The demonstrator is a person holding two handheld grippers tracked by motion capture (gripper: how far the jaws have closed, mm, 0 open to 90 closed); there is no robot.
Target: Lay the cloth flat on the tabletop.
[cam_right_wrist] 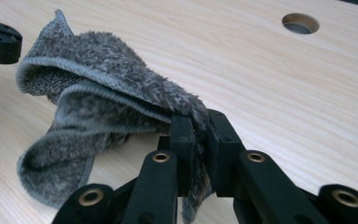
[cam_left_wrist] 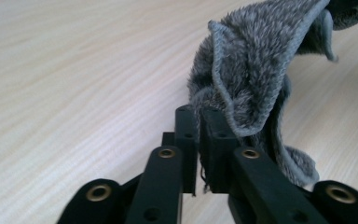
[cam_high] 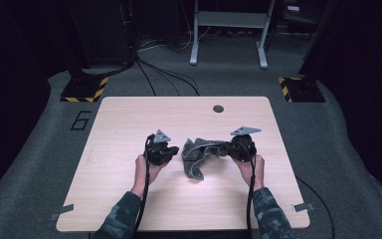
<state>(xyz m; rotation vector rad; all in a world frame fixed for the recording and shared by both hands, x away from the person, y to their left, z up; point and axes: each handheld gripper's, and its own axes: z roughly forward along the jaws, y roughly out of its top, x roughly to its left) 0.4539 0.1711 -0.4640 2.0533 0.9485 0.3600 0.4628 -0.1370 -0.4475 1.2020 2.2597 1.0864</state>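
The right gripper [cam_right_wrist: 199, 140] pinches only a thin hem of the fluffy grey terry cloth [cam_high: 201, 154], so a sideways tug could pull it free. The cloth sags in a crumpled bundle just off the right gripper, above the pale wooden table [cam_high: 129, 119]. The left gripper [cam_left_wrist: 200, 135] is clamped on the cloth's opposite edge, with its jaws nearly together.

Overhead light is brightening the desk [cam_high: 129, 129] while surroundings are falling into darkness; the high view is appearing soft, and near links are blurring in both gripper views.
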